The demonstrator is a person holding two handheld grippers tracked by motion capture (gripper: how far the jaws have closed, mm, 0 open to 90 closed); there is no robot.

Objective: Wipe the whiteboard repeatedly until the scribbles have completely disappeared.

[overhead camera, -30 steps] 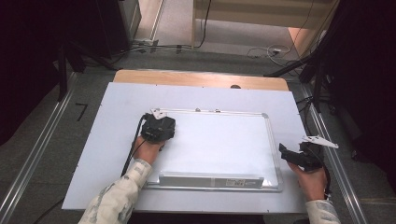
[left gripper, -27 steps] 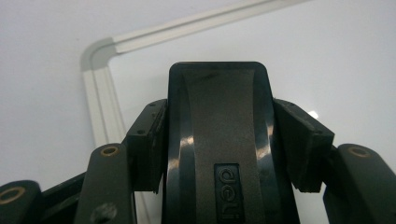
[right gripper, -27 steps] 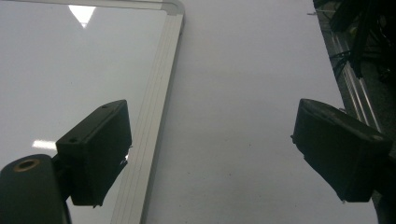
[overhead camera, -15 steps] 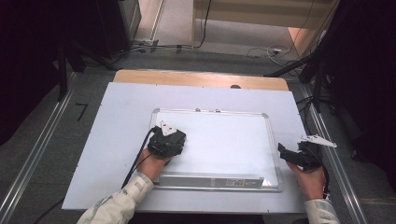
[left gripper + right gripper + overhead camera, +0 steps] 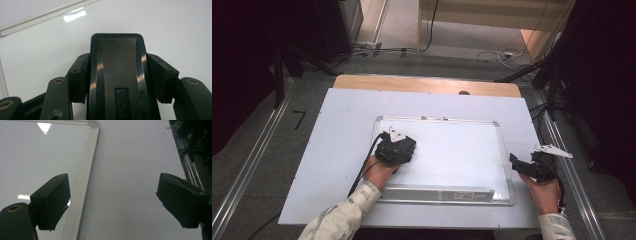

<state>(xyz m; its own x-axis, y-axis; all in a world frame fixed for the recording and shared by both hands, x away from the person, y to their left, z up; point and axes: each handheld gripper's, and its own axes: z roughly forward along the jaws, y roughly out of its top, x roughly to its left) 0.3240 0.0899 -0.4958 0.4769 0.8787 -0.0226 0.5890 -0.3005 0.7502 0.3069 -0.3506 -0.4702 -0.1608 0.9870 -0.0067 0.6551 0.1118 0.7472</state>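
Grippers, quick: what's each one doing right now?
Left gripper: shut on the black eraser, over the whiteboard.
Right gripper: open, holding nothing, at the whiteboard's right edge.

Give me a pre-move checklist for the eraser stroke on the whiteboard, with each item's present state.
1. Left gripper shut on eraser: ok.
2. Eraser over the whiteboard, inside its frame: ok.
3. Eraser pressed flat on the board: cannot tell.
4. Marks left to wipe: none visible, ok.
5. Right gripper open, holding nothing: ok.
6. Right gripper off the writing surface, straddling the board's right frame edge: ok.
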